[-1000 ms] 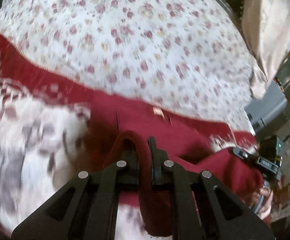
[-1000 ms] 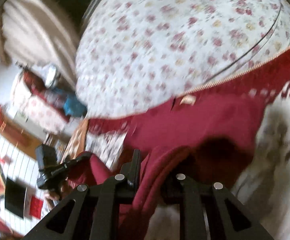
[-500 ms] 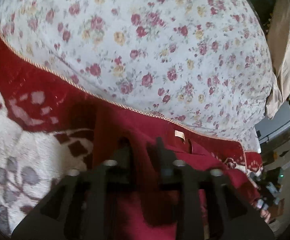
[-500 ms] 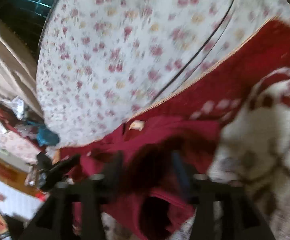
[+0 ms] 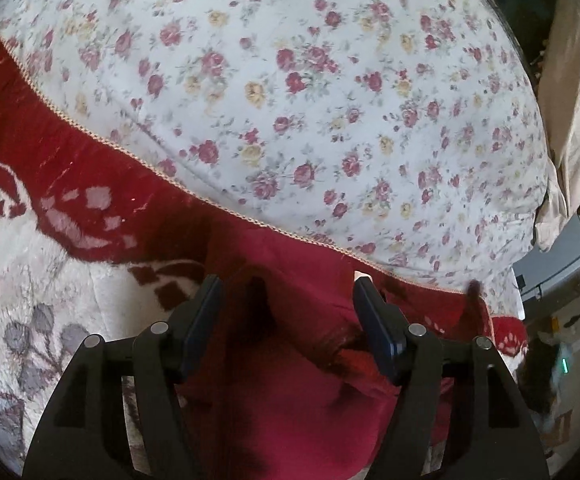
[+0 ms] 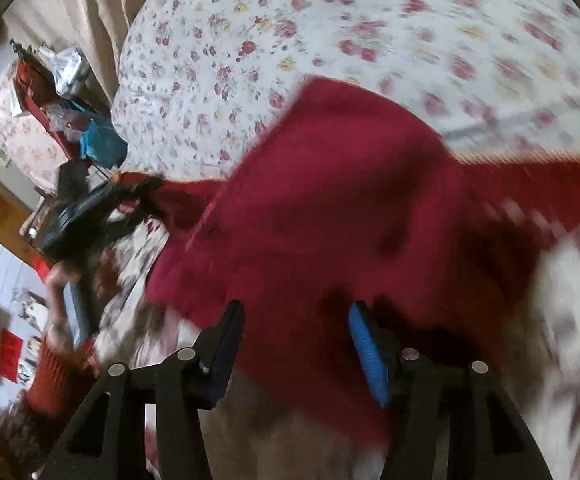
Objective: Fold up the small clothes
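Note:
A dark red garment (image 5: 290, 344) lies on a red-and-white patterned blanket (image 5: 50, 248), near the blanket's corded edge. My left gripper (image 5: 286, 300) is open, its jaws standing apart over the garment with a small pale label (image 5: 362, 277) by the right finger. In the right wrist view the garment (image 6: 350, 208) is blurred and spread across the middle. My right gripper (image 6: 296, 320) is open just above its near edge. The left gripper (image 6: 86, 216) and the hand holding it show at the left there.
A white quilt with red and yellow roses (image 5: 310, 92) covers the bed beyond the blanket. Beige curtains (image 5: 574, 92) hang at the far side. Cluttered furniture and bags (image 6: 62, 92) stand beside the bed.
Both grippers were shut on folds of the red garment; both have opened and let it go. The garment now lies spread on the blanket.

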